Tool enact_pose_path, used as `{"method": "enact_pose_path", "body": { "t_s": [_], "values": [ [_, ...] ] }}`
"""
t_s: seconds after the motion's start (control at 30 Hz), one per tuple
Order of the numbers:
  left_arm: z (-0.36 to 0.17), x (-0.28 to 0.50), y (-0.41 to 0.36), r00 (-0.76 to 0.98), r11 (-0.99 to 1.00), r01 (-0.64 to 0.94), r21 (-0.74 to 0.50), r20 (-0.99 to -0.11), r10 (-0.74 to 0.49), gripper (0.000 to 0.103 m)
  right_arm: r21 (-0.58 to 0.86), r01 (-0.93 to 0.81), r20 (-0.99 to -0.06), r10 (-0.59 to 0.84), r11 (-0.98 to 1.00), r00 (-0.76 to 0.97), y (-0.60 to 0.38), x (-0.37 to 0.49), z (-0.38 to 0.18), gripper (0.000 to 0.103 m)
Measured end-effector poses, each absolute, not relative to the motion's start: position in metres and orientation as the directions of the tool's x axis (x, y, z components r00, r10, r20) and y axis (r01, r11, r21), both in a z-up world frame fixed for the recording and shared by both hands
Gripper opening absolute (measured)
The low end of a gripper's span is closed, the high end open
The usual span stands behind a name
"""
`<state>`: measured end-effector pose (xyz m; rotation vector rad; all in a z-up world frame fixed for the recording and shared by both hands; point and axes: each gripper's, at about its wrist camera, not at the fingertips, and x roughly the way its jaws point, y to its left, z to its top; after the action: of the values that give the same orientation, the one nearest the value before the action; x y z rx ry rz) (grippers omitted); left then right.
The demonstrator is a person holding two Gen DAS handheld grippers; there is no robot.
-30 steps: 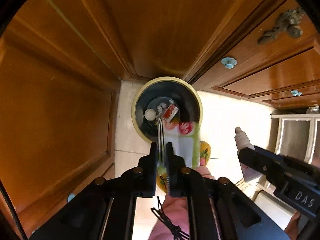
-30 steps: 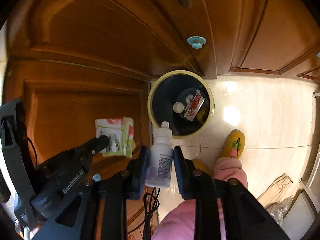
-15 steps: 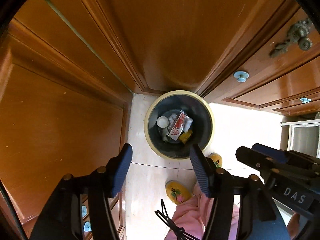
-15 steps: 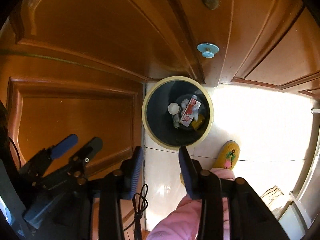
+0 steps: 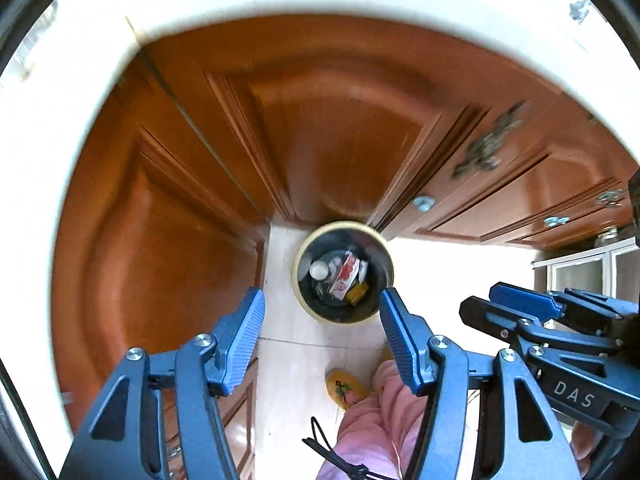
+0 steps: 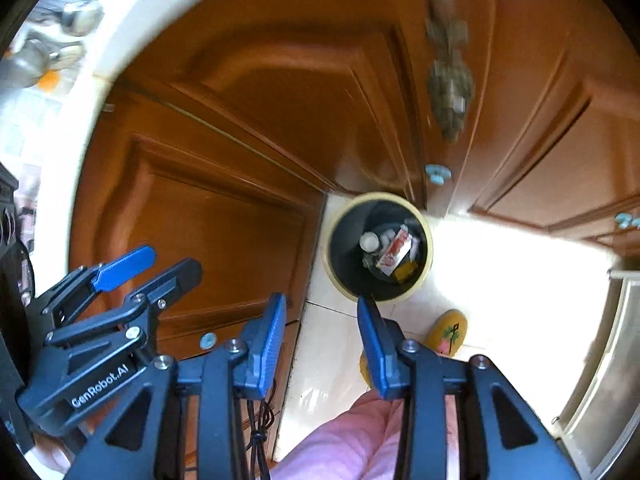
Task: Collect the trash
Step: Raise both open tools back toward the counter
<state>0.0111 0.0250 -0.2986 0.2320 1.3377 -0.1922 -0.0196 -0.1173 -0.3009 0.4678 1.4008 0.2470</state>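
Observation:
A round trash bin (image 5: pixel 306 300) with a pale yellow rim stands on the tiled floor in the corner of wooden cabinets; it also shows in the right wrist view (image 6: pixel 340 280). Inside lie a red-and-white wrapper (image 5: pixel 345 277), a white cap (image 5: pixel 319 269) and a yellow scrap (image 5: pixel 357 293). My left gripper (image 5: pixel 322 320) is open and empty, high above the bin. My right gripper (image 6: pixel 322 330) is open and empty too, beside it; it appears at the right of the left wrist view (image 5: pixel 516 308).
Brown wooden cabinet doors (image 5: pixel 160 248) with light blue knobs (image 6: pixel 437 172) surround the bin. A white countertop edge (image 5: pixel 280 0) curves above. The person's pink trouser leg (image 5: pixel 376 420) and yellow slippers (image 6: pixel 446 332) are below. A glass-fronted unit (image 5: pixel 584 276) stands at right.
One second ago the left gripper held a wipes packet and the right a white bottle; both let go over the bin. Both grippers have since risen, so the bin looks smaller.

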Motion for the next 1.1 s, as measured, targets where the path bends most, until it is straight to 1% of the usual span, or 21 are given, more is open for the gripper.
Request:
{"method": "enact_pose_path", "body": {
  "t_s": [0.1, 0.17, 0.2, 0.4, 0.47, 0.5, 0.63, 0.73, 0.9, 0.97, 1.1],
  "values": [
    [-0.254, 0.006, 0.025, 0.27, 0.962, 0.27, 0.043, -0.962, -0.033, 0.061, 0.439, 0.033, -0.881, 0.423, 0.898, 0.214, -0.118, -0.027, -0.255, 0.038],
    [-0.225, 0.003, 0.026, 0.302, 0.964, 0.263, 0.035, -0.952, -0.048, 0.067, 0.422, -0.009, -0.877, 0.41, 0.907, 0.251, -0.12, -0.031, -0.227, 0.037],
    [-0.21, 0.002, 0.027, 0.318, 0.965, 0.261, 0.032, -0.947, -0.054, 0.067, 0.415, -0.029, -0.87, 0.406, 0.909, 0.279, -0.122, -0.035, -0.209, 0.037],
    [-0.137, -0.003, 0.028, 0.417, 0.962, 0.273, 0.031, -0.905, -0.089, 0.068, 0.373, -0.068, -0.827, 0.365, 0.925, 0.427, -0.132, -0.047, -0.13, 0.037],
    [-0.112, -0.005, 0.029, 0.463, 0.962, 0.271, 0.03, -0.88, -0.103, 0.074, 0.371, -0.07, -0.807, 0.359, 0.926, 0.47, -0.134, -0.051, -0.109, 0.037],
    [-0.099, -0.007, 0.03, 0.486, 0.963, 0.267, 0.031, -0.867, -0.107, 0.075, 0.37, -0.07, -0.796, 0.355, 0.927, 0.491, -0.136, -0.053, -0.098, 0.037],
    [-0.059, -0.014, 0.034, 0.569, 0.966, 0.258, 0.016, -0.811, -0.139, 0.075, 0.367, -0.073, -0.752, 0.342, 0.927, 0.563, -0.14, -0.06, -0.059, 0.037],
    [-0.037, -0.017, 0.04, 0.619, 0.966, 0.257, 0.008, -0.769, -0.158, 0.075, 0.368, -0.085, -0.718, 0.341, 0.926, 0.607, -0.139, -0.064, -0.044, 0.038],
    [-0.01, -0.024, 0.044, 0.699, 0.972, 0.227, 0.055, -0.705, -0.123, 0.076, 0.365, -0.103, -0.678, 0.34, 0.925, 0.652, -0.134, -0.068, -0.025, 0.039],
    [-0.006, -0.025, 0.044, 0.726, 0.975, 0.207, 0.075, -0.68, -0.102, 0.076, 0.364, -0.104, -0.671, 0.338, 0.926, 0.66, -0.133, -0.068, -0.021, 0.043],
    [0.0, -0.02, 0.041, 0.762, 0.976, 0.184, 0.112, -0.644, -0.07, 0.076, 0.377, -0.108, -0.664, 0.349, 0.92, 0.661, -0.138, -0.057, -0.018, 0.045]
  ]
}}
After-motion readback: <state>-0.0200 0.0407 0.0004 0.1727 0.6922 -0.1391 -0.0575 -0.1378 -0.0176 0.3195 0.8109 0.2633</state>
